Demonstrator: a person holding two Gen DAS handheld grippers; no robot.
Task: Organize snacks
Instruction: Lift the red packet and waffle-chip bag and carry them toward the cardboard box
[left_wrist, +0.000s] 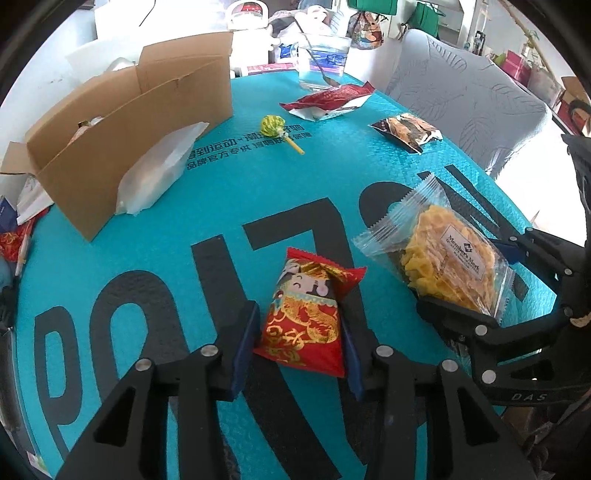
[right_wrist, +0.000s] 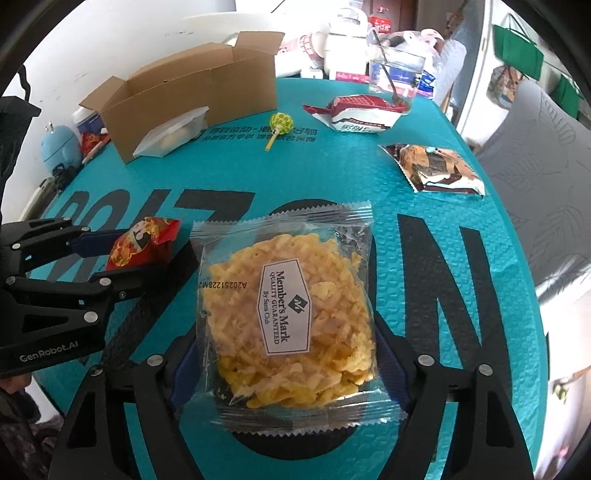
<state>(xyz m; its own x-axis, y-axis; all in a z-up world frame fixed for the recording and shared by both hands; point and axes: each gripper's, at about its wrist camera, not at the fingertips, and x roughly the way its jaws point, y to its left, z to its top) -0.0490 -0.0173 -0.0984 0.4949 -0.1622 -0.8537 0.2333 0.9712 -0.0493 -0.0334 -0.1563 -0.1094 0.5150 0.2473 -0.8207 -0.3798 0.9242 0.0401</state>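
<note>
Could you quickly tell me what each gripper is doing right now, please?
Left gripper: closed on the red snack packet.
Right gripper: closed on the clear cracker pack.

- Left gripper (left_wrist: 300, 350): matte black linkage fingers with triangular cut-outs, round silver pivot screws, dark blue pads (left_wrist: 245, 341) on the inner faces; white "GenRobot.AI" lettering on the body.
- Right gripper (right_wrist: 291, 369): identical black linkage build, silver pivot screws, blue pads (right_wrist: 393, 363); partial white lettering "DAS" on the body.
</note>
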